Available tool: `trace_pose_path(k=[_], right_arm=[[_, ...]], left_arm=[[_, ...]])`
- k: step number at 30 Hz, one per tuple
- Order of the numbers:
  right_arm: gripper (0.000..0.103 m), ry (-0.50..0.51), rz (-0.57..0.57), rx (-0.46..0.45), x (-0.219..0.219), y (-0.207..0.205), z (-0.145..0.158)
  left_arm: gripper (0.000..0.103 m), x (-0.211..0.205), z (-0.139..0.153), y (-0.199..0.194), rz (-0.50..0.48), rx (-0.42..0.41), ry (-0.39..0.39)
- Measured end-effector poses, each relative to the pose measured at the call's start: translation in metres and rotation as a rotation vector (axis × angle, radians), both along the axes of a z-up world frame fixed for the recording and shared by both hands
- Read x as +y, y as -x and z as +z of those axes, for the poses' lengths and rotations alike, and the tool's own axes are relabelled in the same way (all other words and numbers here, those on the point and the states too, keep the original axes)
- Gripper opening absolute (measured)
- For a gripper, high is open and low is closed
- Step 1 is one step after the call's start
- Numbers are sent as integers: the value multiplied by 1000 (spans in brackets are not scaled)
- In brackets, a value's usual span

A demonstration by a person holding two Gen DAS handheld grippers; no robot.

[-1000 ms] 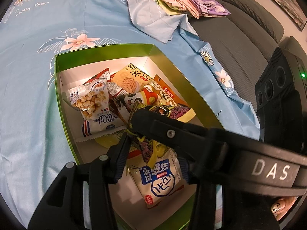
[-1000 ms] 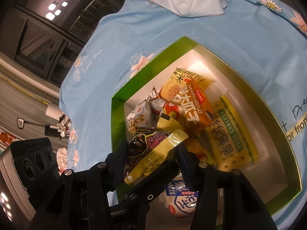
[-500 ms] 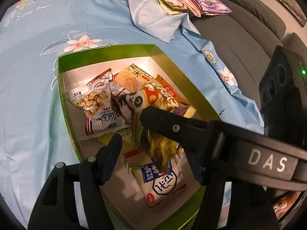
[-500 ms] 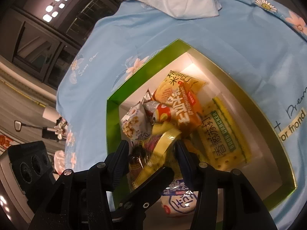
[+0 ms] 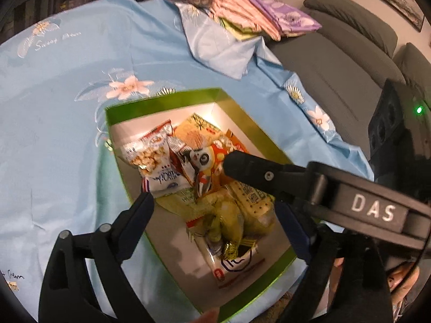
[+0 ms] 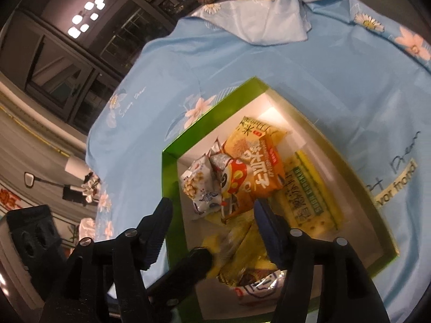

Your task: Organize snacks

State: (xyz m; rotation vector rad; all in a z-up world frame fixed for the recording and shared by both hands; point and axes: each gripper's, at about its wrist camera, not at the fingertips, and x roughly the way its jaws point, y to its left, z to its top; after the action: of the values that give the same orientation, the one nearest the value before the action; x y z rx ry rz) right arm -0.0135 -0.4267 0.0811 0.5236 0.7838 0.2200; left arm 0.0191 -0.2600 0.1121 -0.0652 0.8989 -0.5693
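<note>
A green box point(image 5: 161, 105) point(image 6: 215, 113) with a white inside lies on the blue flowered cloth and holds several snack packs. The yellow-green and purple pack point(image 5: 231, 220) point(image 6: 239, 250) lies loose in the near part of the box, on a white and blue pack point(image 5: 231, 261). An orange pack point(image 6: 258, 167), a peanut pack point(image 5: 146, 156) and a yellow cracker pack point(image 6: 309, 196) lie further in. My left gripper point(image 5: 215, 215) is open above the box. My right gripper point(image 6: 212, 223) is open above it too; one of its fingers point(image 5: 258, 172) crosses the left wrist view.
Folded cloths point(image 5: 256, 18) are stacked at the far edge of the table. A grey sofa point(image 5: 350, 48) stands to the right. The blue cloth point(image 5: 54, 107) spreads around the box on all sides.
Both grippers have opened and let go of the yellow-green pack, which has dropped into the box. Both grippers have drawn back and up from the box.
</note>
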Motion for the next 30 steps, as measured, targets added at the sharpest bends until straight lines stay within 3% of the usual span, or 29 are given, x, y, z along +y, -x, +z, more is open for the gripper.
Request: trace_pose_path(k=[4,8,14,19,30], right_arm=[[72,11,-31,-29,-2,6,9],[81,63,-67,-60,1,14,19],[85,169,-105,-100,14,26,32],[85,220,-115,-117,19,33,37],[86,271,-144,-112,23,36,40]], left_arm=[[102,8,15,8,27,-42,5],[102,15,26,15,55,-76,-4],[102,27,32,21,104,-94,-25],[102,36,34,23,158,-112,-54],[102,44,28,22,166,-72,-30]])
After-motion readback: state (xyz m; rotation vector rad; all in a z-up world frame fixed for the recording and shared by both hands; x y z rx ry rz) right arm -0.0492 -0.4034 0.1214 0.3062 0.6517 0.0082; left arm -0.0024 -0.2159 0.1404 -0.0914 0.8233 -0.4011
